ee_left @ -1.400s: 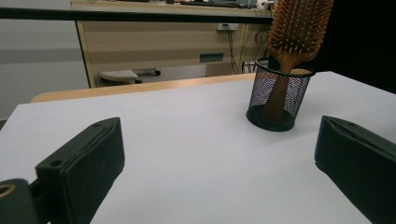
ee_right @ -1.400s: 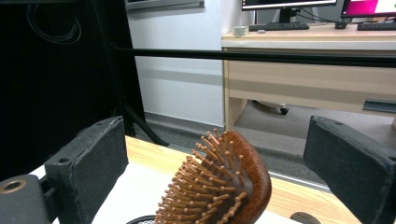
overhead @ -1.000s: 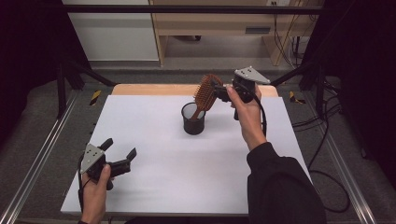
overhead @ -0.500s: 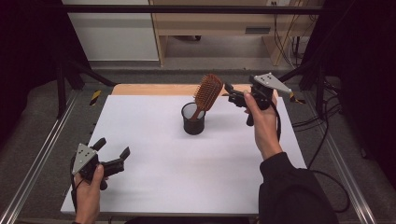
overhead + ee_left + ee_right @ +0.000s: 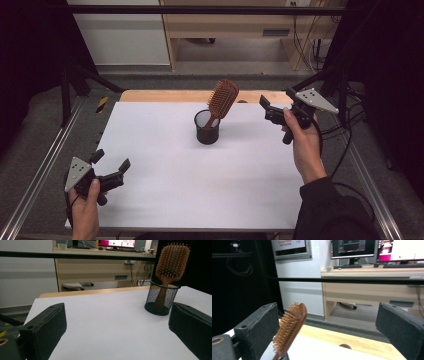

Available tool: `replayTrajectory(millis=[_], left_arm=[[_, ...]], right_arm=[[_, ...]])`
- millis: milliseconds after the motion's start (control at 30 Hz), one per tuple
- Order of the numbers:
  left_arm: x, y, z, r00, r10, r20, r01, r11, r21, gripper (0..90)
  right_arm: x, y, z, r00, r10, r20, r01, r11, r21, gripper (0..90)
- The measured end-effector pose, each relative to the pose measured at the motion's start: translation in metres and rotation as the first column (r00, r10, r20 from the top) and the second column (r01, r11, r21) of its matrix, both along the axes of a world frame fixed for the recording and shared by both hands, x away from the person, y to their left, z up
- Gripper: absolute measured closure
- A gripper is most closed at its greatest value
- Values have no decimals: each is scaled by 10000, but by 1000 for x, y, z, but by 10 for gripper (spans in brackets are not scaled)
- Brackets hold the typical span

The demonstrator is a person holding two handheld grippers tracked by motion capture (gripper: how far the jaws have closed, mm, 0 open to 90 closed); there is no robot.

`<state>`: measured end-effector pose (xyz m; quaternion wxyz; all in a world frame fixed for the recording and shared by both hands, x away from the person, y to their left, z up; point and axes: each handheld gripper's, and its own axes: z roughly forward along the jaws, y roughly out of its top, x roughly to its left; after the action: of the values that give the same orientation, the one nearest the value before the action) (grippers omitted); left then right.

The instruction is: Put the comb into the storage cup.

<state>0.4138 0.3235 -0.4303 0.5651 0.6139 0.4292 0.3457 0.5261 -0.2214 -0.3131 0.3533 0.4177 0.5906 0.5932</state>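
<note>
A wooden paddle hairbrush [image 5: 223, 98] stands handle-down in a black mesh cup [image 5: 207, 128] at the back middle of the white table [image 5: 200, 180], leaning right. My right gripper [image 5: 276, 101] hovers to the right of the brush, open and empty, apart from it. In the right gripper view the brush head [image 5: 290, 328] shows edge-on beside the left jaw, between the spread jaws of the right gripper [image 5: 328, 332]. My left gripper [image 5: 111, 161] is held open over the near left corner. The left gripper view shows the left gripper [image 5: 117, 327] with wide jaws, and the brush [image 5: 172, 260] in the cup [image 5: 162, 300] far ahead.
A wooden strip [image 5: 165, 96] runs along the table's back edge. Metal rails [image 5: 45, 170] flank both sides. Beyond the table are a desk [image 5: 372, 290] with monitors and a dark horizontal bar [image 5: 352, 280].
My right gripper has let go of the hairbrush and drawn off to the right; the brush now stands alone in the cup. The left gripper has slid toward the near left corner.
</note>
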Motion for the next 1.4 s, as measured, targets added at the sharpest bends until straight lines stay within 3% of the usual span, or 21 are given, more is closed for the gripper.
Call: replayTrajectory(millis=[233,633,933,1100,1233,1400], left_arm=[[0,3,-2,9995,-231,235,231,9997,15,20],[-2,3,-5,9996,-279,-21,279,9996,2,21],[-13,19,-6,9997,-224,-51,224,9997,16,23],[-19,28,-4,9997,-216,78,218,9996,-199,22],[-18,30,-6,9998,-195,36,196,9990,-401,23],[-19,28,-7,9995,-290,101,293,9991,-320,24]], right_arm=[[-15,-15,-4,9999,116,65,-114,9994,-340,45],[-37,-35,-14,9998,211,36,-210,9992,-343,37],[-56,-49,-28,10000,21,11,-20,9981,-614,26],[-68,-59,-38,9999,-70,-126,61,9975,-702,24],[-76,-65,-46,9998,-57,-214,42,9978,-658,24],[-83,-66,-57,9994,-2,-340,-22,9975,-710,24]])
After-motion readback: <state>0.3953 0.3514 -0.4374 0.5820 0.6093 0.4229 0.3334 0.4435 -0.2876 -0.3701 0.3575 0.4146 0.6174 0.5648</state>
